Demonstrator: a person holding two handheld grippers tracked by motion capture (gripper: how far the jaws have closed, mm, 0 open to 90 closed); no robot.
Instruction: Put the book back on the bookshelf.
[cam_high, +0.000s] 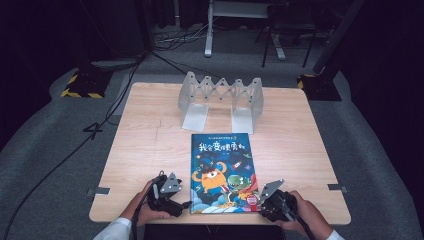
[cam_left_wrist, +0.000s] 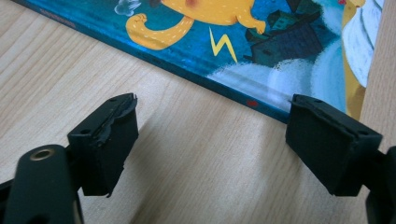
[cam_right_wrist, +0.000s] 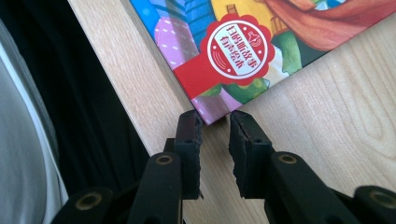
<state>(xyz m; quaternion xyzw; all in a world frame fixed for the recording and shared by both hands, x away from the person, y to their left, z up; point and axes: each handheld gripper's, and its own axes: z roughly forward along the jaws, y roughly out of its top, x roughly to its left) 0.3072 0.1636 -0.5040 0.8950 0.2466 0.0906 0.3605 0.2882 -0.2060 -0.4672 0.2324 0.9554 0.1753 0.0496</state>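
Wooden table (cam_high: 145, 150): grey expanding bookend rack (cam_high: 221, 97) at far side; picture book (cam_high: 223, 172) flat, near front edge. Left tongs (cam_left_wrist: 210, 140) spread wide, empty, just beside book's spine edge. Right tongs (cam_right_wrist: 215, 135) narrowly parted at the book's near corner; grip cannot be confirmed. Red seal (cam_right_wrist: 238, 49) legible in right gripper view.
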